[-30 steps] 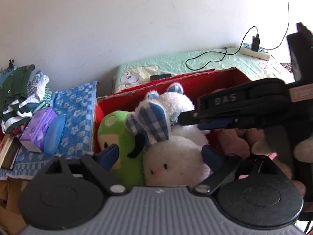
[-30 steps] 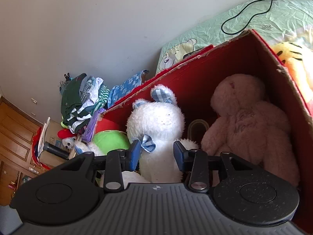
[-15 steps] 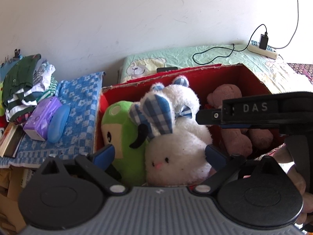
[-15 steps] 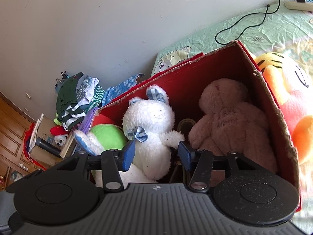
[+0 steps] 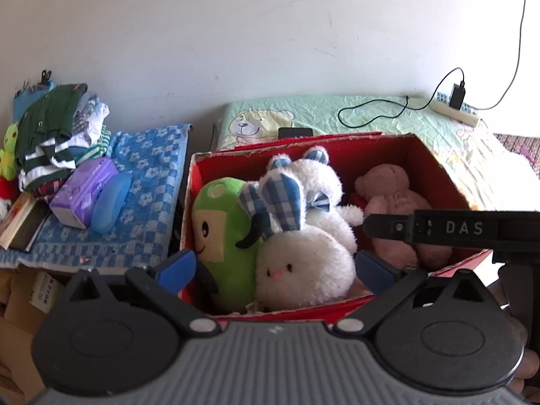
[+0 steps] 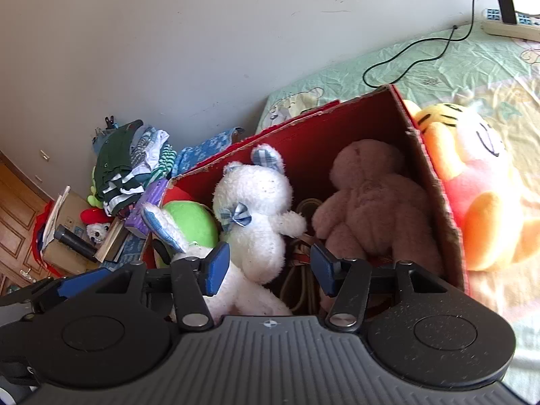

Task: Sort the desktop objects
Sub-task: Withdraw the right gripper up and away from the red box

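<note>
Both claws opening, empty, red box holding four plush toys, perhaps cords beneath.

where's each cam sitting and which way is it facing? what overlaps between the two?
Left wrist: on the left gripper, angled down into the red box from its near side; own jaws opening, nothing between the pads, right gripper's finger crossing at right.
Right wrist: on the right gripper, looking down into the box's right half at the pink bear; own jaws opening, empty.
Shared: box, pink bear, white bunny, green plush, power strip.
</note>
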A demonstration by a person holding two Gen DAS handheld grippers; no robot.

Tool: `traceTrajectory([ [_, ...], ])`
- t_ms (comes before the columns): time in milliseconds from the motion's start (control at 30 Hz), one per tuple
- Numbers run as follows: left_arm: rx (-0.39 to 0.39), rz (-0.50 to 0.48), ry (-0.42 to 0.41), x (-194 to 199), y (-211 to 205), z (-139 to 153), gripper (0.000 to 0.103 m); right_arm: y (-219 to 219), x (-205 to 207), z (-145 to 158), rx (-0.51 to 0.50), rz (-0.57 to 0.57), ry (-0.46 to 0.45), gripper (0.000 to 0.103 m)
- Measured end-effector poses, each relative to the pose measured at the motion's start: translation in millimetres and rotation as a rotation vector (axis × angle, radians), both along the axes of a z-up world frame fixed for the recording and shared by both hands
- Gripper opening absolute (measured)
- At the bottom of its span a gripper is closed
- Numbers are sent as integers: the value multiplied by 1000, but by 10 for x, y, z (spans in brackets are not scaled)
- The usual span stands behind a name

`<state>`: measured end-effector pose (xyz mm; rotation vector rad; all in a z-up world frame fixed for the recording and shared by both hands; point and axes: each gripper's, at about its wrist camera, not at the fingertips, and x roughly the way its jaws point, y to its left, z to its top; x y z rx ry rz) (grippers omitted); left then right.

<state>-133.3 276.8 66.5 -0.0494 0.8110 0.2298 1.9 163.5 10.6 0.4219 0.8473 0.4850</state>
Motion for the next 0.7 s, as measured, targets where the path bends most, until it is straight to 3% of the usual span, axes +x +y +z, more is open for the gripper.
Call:
traceTrajectory([
  [300, -33, 22, 36, -50, -84, -7, 102, -10, -231, 134, -111, 8, -100, 65],
  [400, -35, 44, 43, -99, -141, 4, 102, -37, -263, 160, -107, 18, -104, 73],
  [533, -26, 98, 49, -175, -223, 31, 102, -69, -327, 216, -93, 67, -120, 73],
  [700, -39, 147, 83, -250, -368, 8, 102, -107, -445, 255, -148, 123, -140, 75],
])
